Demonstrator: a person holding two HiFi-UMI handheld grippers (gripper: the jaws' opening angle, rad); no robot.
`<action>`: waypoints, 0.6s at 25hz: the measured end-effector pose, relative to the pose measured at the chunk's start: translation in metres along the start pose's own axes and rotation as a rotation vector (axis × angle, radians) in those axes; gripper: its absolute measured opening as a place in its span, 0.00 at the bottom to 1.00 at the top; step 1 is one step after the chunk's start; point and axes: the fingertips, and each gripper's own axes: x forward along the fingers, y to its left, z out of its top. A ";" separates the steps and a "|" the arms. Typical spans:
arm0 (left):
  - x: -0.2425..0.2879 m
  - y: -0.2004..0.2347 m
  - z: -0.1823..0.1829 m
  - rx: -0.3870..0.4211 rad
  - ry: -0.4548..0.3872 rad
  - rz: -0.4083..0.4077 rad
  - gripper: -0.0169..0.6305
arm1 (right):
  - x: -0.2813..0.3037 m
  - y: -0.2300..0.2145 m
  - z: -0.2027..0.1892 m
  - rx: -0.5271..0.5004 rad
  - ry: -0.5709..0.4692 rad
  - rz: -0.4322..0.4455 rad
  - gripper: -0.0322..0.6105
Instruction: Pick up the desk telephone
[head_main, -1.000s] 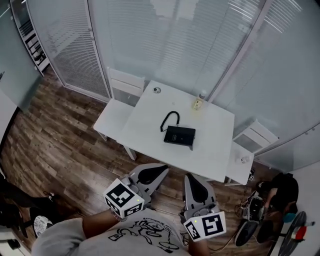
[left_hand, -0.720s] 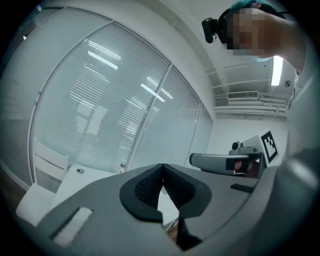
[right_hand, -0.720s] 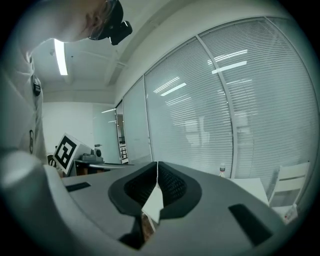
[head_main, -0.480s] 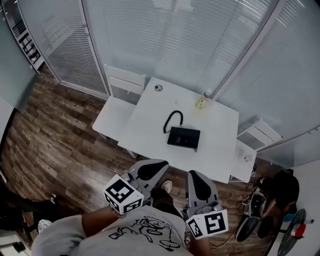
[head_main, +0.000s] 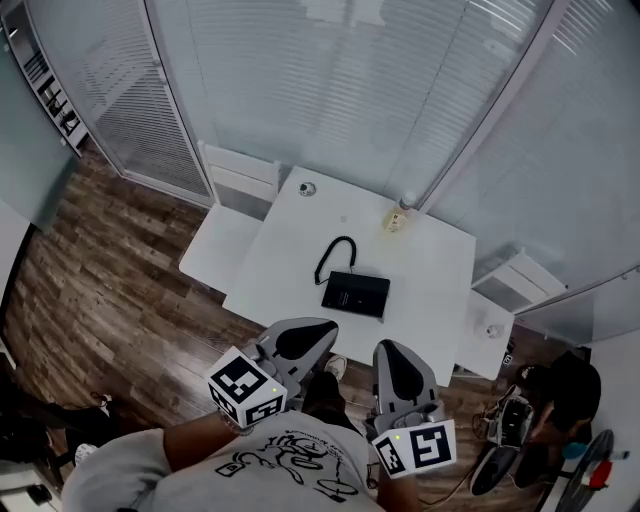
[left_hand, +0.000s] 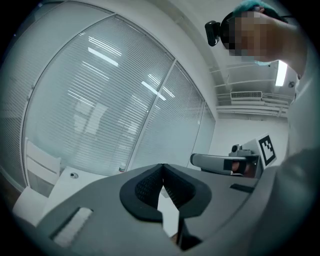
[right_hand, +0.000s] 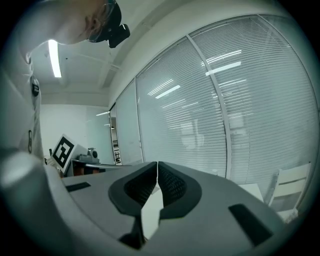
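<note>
A black desk telephone (head_main: 355, 294) lies on the white table (head_main: 300, 250), its coiled cord (head_main: 331, 255) looping off to the left. Both grippers hang short of the table's near edge, well back from the phone. My left gripper (head_main: 322, 326) is shut with nothing in it; its jaws (left_hand: 161, 168) meet at the tips. My right gripper (head_main: 383, 346) is shut and empty too, its tips (right_hand: 157, 165) together. Neither gripper view shows the phone; both look level at the blinds.
A small yellow-white item (head_main: 394, 220) and a bottle (head_main: 406, 199) stand at the table's far edge, a round item (head_main: 306, 188) at its far left corner. White side tables flank it at left (head_main: 215, 245) and right (head_main: 482, 320). Glass walls with blinds stand behind; gear lies on the floor at right (head_main: 510, 430).
The table and phone have drawn nearer in the head view as both grippers came forward toward the table. Both stayed shut.
</note>
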 end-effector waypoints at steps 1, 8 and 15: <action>0.011 0.002 0.001 0.002 0.003 0.001 0.03 | 0.003 -0.011 0.001 0.004 -0.004 -0.002 0.06; 0.097 0.005 0.009 0.019 0.015 0.007 0.03 | 0.018 -0.099 0.010 0.028 -0.020 -0.017 0.06; 0.161 0.006 0.019 0.023 0.011 0.033 0.03 | 0.031 -0.164 0.022 0.029 -0.017 0.006 0.06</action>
